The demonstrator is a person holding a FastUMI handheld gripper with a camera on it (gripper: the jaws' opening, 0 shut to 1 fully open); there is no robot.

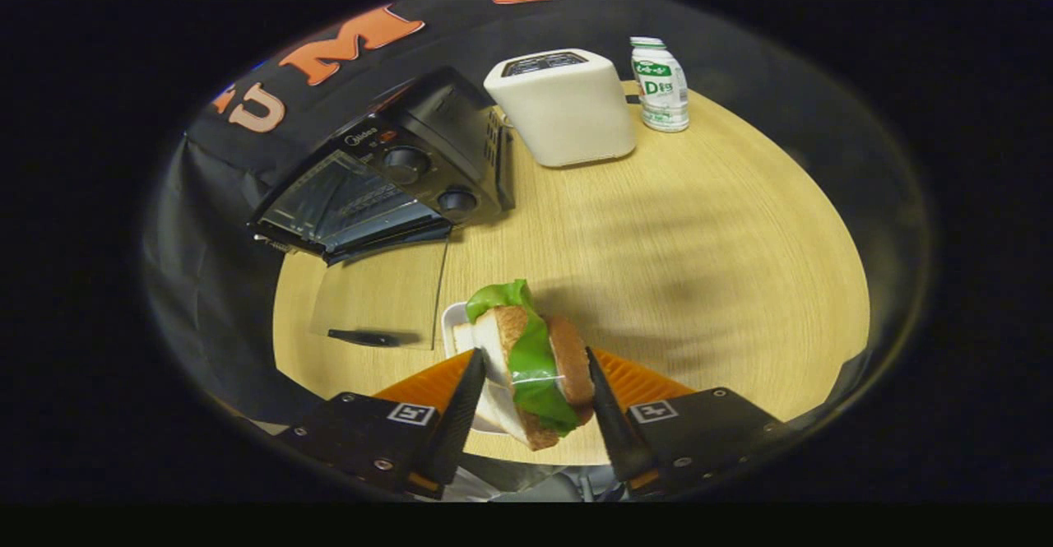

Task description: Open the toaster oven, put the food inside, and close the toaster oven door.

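Note:
A sandwich [531,362] of bread slices and green lettuce sits upright between my fingers, lifted above a small white plate [452,322]. My gripper [533,376] is shut on the sandwich, both fingers pressing its bread sides. Beyond and to the left stands the black toaster oven [387,177] with two knobs. Its glass door [380,294] lies folded down flat over the wooden table, handle toward me, so the oven mouth is open.
A white pop-up toaster [568,107] stands beyond the oven on the round wooden table [683,267]. A small white bottle with a green label [661,85] stands to its right. The black booth cloth hangs behind and left of the oven.

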